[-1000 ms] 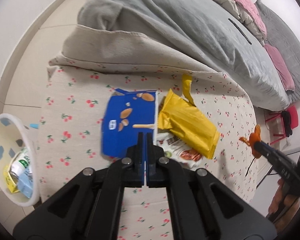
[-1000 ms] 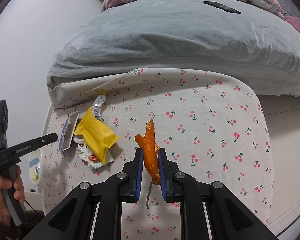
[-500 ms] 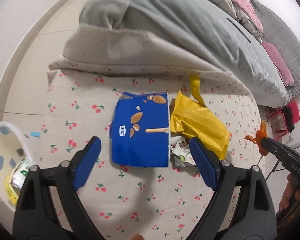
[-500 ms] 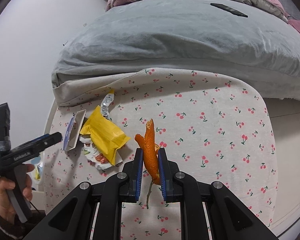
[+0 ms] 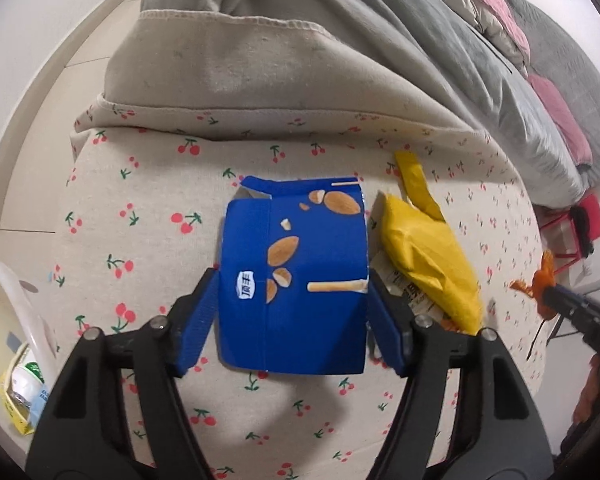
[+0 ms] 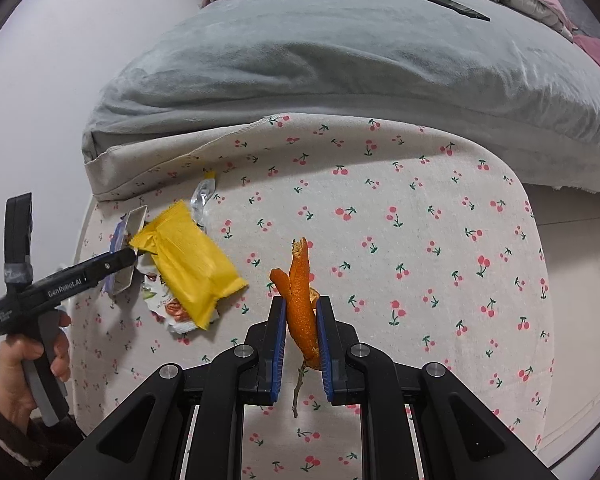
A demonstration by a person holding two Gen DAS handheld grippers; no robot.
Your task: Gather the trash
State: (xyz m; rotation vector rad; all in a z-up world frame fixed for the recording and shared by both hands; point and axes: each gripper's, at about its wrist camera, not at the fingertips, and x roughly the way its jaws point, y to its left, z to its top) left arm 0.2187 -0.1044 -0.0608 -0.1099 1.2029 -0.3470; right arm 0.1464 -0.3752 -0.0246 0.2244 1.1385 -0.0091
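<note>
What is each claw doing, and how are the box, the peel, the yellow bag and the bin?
Left claw: open around the blue box.
Blue box: flattened, lying on the cloth.
Right claw: shut on the orange peel.
Orange peel: upright, pinched.
Yellow bag: crumpled, lying flat.
Bin: holds trash.

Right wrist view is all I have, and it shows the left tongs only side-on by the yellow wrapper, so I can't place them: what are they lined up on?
Observer: The left tongs are open, with one pad on each side of a flat blue box printed with almonds, right beside the yellow wrapper.
Operator: My right tongs hold orange peel. Is there a bin anywhere?
Observer: Yes, a white-rimmed bin shows at the left edge of the left wrist view, beside the cherry-print cloth.
Operator: Anything in it?
Observer: Some packaging lies at its bottom.
</note>
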